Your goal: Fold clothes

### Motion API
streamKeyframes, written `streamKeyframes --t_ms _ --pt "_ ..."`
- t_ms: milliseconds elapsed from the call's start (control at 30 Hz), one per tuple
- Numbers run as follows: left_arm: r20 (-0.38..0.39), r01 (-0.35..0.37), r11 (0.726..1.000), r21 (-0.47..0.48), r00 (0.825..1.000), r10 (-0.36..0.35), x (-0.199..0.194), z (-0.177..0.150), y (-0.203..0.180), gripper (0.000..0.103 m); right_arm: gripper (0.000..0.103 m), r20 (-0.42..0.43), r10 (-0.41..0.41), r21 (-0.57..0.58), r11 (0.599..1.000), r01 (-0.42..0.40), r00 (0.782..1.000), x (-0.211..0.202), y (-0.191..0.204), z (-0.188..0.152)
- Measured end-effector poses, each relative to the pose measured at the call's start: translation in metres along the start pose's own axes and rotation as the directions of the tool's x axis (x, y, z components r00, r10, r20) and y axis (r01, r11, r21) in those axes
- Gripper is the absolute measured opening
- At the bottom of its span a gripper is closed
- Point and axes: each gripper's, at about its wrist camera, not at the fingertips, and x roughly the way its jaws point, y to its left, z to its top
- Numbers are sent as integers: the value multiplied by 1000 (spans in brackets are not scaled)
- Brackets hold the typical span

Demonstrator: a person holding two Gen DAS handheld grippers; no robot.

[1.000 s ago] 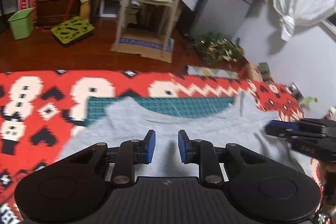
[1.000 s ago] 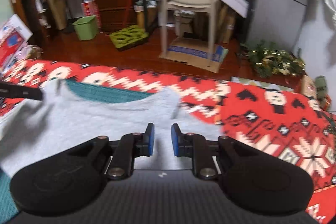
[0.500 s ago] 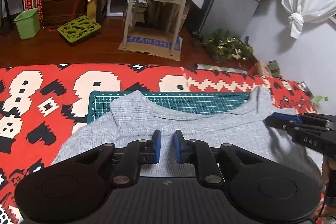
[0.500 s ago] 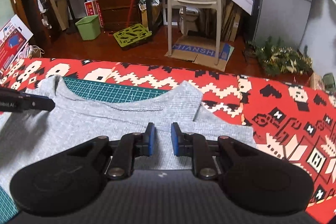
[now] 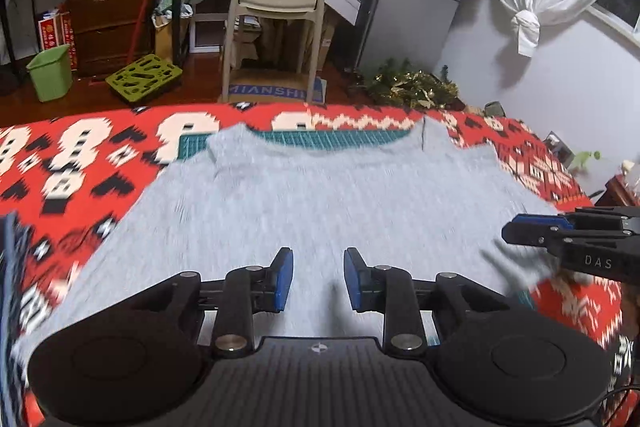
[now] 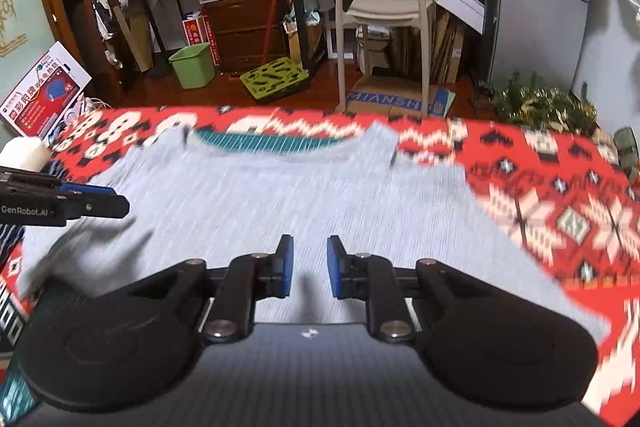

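Left hand-held gripper [image 5: 318, 279]: jaws opening, nothing between the pads. Right hand-held gripper [image 6: 310, 267]: narrowly parted, empty. Under and ahead of both, grey sweater [image 5: 320, 199], spread flat. Beyond its neckline, green cutting mat [image 5: 340, 139] on red patterned surface [image 5: 80, 163].

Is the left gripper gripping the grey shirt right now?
Cannot tell. In the left wrist view the left gripper has its jaws opening over the grey shirt, a gap between the pads, but blur hides whether they touch the cloth.
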Motion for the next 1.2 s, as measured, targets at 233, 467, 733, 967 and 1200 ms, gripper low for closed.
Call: streamKeyframes --t_ms 233,467,733,967,1200 --pt "17 -55 998 -29 998 56 -29 -37 -6 45 38 -19 -15 10 1000 15 1000 -31 23 -46" --pt "2 -85 996 15 996 85 -48 -77 -28 56 74 -17 0 -45 999 -1 1000 -60 61 -80" --pt "-19 -131 991 32 991 132 -47 -107 -41 72 88 -32 -61 -70 996 59 998 -75 74 -109" --pt "-35 -155 986 59 987 157 -41 -114 -46 90 102 -69 -89 -48 995 86 994 -70 69 -127" --pt "-18 -142 989 45 990 143 -40 -121 -44 103 102 -77 -129 -28 991 128 989 -62 65 -133"
